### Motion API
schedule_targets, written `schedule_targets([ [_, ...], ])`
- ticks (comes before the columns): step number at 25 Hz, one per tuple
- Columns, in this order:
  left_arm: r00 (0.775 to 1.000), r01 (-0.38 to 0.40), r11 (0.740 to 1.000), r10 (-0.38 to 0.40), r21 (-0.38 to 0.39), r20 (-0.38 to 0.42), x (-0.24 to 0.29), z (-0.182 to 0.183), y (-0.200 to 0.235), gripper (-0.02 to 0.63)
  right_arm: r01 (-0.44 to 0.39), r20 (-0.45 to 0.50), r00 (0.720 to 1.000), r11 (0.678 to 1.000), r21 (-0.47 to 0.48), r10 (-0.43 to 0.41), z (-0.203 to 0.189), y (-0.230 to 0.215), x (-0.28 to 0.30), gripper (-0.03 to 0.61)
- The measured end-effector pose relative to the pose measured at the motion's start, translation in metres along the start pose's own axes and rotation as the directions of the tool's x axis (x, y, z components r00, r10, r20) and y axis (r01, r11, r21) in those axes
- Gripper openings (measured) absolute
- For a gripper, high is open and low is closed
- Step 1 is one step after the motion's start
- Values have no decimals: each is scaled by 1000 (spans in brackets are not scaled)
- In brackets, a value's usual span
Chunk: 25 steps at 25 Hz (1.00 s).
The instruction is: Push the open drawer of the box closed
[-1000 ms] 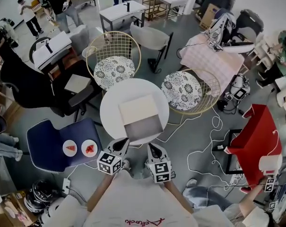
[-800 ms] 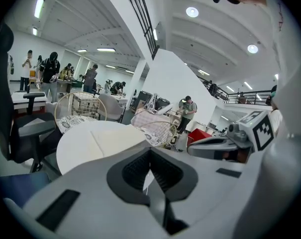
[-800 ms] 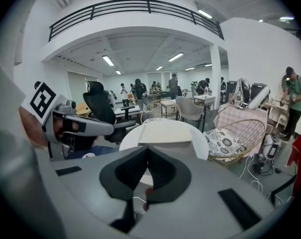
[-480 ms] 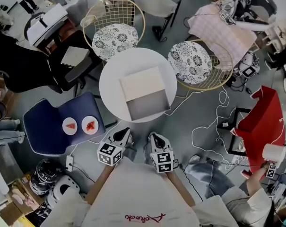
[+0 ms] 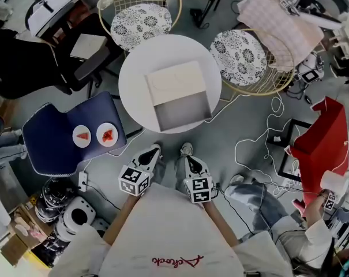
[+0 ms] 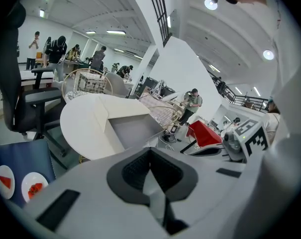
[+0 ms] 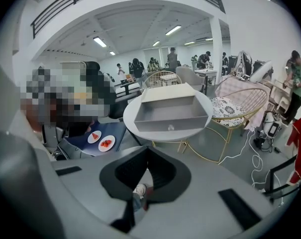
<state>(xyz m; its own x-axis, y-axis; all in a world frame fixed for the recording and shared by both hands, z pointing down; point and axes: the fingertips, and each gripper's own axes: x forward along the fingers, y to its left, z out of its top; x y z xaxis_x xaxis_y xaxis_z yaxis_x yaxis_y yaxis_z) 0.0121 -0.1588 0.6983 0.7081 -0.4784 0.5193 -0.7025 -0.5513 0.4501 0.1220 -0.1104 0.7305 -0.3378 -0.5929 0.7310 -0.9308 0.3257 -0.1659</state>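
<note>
Noted shallow grey open drawer (image 5: 181, 113) projecting from flat cream box (image 5: 175, 81) on round white table (image 5: 130, 88), front toward grippers. Found left gripper (image 5: 152, 154) and right gripper (image 5: 189, 162) closed, empty, held well short of it; likely shut for blunt pushing.

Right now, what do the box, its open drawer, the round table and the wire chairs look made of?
Box: matte cream, probably painted wood or board. Drawer: flat grey inside, same guess. Round table: smooth white top, likely laminate or paint. Wire chairs: thin gold metal wire frames, with patterned fabric cushions.
</note>
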Motion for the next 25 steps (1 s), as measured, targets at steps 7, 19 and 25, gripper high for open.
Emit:
schedule_targets([
  [7, 1000, -15, 1000, 15, -12, 0, -2, -1, 3, 12, -16, -14, 1000, 1000, 4, 16, -3, -7, 14, 15],
  [19, 999, -48, 998, 48, -42, -6, -11, -5, 17, 12, -81, -120, 989, 997, 10, 82, -1, -29, 76, 135],
  [25, 998, -69, 996, 68, -59, -5, -20, -7, 23, 12, -29, -126, 992, 999, 21, 32, 18, -56, 107, 135],
])
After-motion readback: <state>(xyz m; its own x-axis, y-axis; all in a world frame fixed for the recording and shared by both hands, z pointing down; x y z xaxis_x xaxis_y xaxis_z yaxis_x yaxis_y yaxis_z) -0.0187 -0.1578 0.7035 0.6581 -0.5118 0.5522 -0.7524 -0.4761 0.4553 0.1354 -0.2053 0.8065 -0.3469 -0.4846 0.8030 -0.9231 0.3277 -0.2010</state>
